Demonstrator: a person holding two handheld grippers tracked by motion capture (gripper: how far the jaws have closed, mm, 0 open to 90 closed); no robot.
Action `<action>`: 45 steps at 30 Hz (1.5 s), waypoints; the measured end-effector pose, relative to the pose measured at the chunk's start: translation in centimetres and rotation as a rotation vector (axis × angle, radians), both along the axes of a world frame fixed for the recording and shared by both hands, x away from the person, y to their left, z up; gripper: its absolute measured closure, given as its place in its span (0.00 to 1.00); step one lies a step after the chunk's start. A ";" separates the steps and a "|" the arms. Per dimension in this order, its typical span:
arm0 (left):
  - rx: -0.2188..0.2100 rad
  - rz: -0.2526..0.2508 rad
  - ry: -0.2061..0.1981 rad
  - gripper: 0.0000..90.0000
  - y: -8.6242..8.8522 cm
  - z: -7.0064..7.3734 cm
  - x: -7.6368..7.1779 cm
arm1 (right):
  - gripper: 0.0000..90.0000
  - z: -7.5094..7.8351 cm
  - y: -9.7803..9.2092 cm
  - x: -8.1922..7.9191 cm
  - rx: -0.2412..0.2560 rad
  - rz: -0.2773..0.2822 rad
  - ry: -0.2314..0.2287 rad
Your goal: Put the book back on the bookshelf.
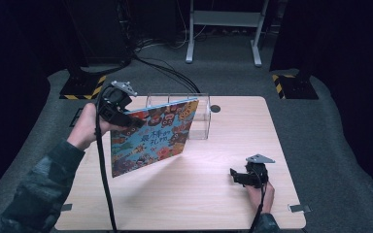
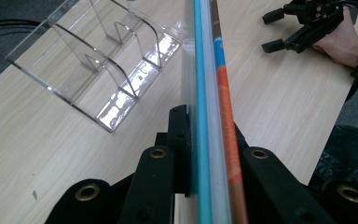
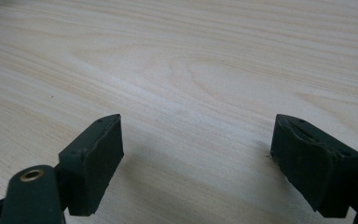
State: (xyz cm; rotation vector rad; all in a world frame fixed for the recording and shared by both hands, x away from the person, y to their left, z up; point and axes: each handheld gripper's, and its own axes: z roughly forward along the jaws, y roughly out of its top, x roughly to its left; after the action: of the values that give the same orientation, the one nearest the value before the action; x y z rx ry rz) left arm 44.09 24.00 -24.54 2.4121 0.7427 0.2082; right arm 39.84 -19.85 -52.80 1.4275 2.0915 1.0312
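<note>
Dark room, grey carpet, cables running along the floor behind a light wooden tabletop [image 1: 213,194]. High view: left claw [image 1: 131,121] is clamped on the upper left edge of a picture book [image 1: 153,136] with a bright blue, busy cover; the book is held up off the wood, tilted, over the left half of the tabletop, its top right corner just in front of a clear acrylic rack [image 1: 201,116] that stands near the far edge, about midway along it. Right claw [image 1: 234,175] rests low near the right edge toward the near corner, jaws apart, nothing between them, well apart from the book. Left gripper view: left claw [image 2: 205,154] has both jaws pressed against the book [image 2: 212,93], seen edge-on as a thin stack of teal, white and orange-brown bands running up the frame. Acrylic rack [image 2: 98,60] lies to the upper left with its curved dividers upright on a flat base. Right claw [image 2: 279,32] appears at the upper right with its jaws spread. Right gripper view: right claw [image 3: 196,144] has its two black jaws set wide apart just above bare wood grain of the tabletop [image 3: 191,60]; whether the tips touch the wood cannot be told.
</note>
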 end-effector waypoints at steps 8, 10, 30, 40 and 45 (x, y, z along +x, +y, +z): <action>0.003 0.049 0.010 0.89 1.4 0.5 0.4 | 0.18 0.0 0.0 0.0 -0.003 0.000 0.000; 0.007 0.060 0.016 0.89 1.7 0.6 0.5 | 0.18 0.0 0.0 0.0 -0.004 0.001 0.000; -0.010 0.170 0.015 0.89 4.3 1.6 1.6 | 0.18 0.0 0.0 0.0 0.000 0.000 0.000; -0.008 0.233 -0.009 0.89 5.7 1.9 1.7 | 0.19 0.0 0.0 0.0 -0.001 -0.001 -0.001; -0.025 0.268 -0.011 0.89 5.9 1.9 2.1 | 0.19 0.0 0.0 0.0 -0.002 -0.001 -0.001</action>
State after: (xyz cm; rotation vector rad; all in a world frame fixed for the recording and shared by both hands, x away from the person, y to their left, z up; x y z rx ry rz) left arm 46.24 29.88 -22.65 2.2798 1.0574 0.3162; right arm 39.86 -19.84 -52.80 1.4265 2.0908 1.0295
